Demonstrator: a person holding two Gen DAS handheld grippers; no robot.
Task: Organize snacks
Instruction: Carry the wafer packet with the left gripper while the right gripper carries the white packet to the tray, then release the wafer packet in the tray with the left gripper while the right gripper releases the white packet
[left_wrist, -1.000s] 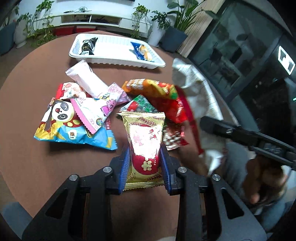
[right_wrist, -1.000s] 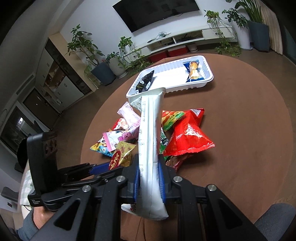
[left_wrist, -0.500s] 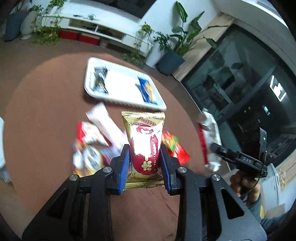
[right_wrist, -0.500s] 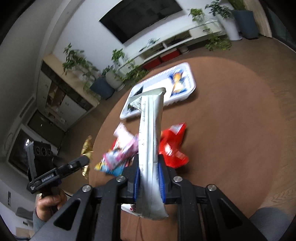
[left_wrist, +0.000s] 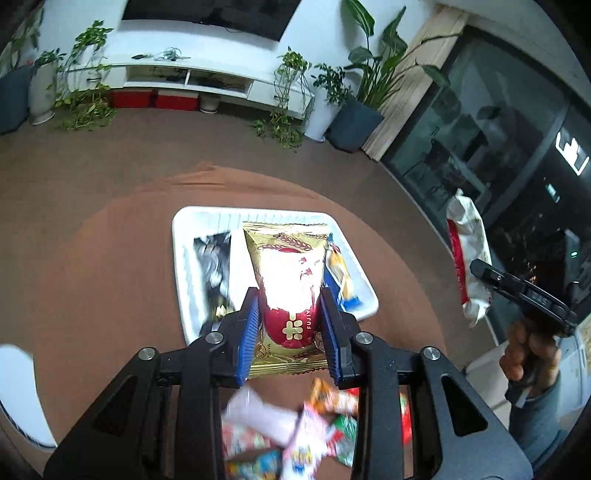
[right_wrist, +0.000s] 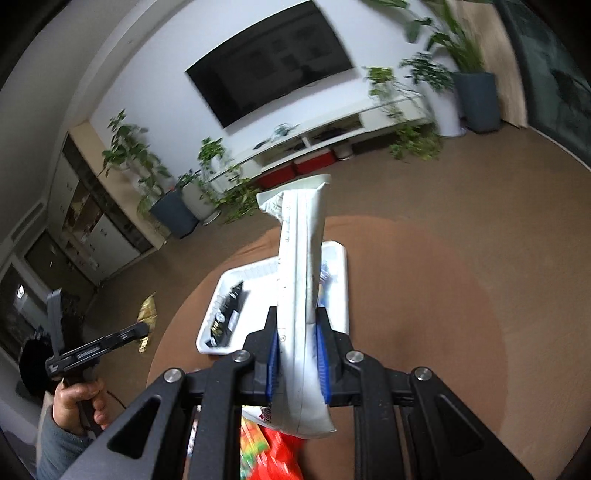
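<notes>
My left gripper (left_wrist: 288, 295) is shut on a gold and red snack packet (left_wrist: 286, 258), held in the air over the white tray (left_wrist: 181, 258). In the tray lie a black packet (left_wrist: 212, 266) and a blue and yellow packet (left_wrist: 341, 273). My right gripper (right_wrist: 295, 325) is shut on a white packet (right_wrist: 299, 258) seen edge-on, above the tray (right_wrist: 340, 288). The left wrist view shows that packet as white and red (left_wrist: 467, 240), off to the right. The snack pile (left_wrist: 295, 435) lies blurred below both grippers.
The round brown table (left_wrist: 110, 277) ends just past the tray, with brown floor beyond. A white object (left_wrist: 18, 391) sits at the table's left edge. A hand (right_wrist: 79, 398) in a grey sleeve holds the left gripper (right_wrist: 144, 328). Plants and a TV stand line the far wall.
Both grippers have risen and moved forward from the pile toward the tray, each still holding its packet. The pile has slid to the bottom of both views.
</notes>
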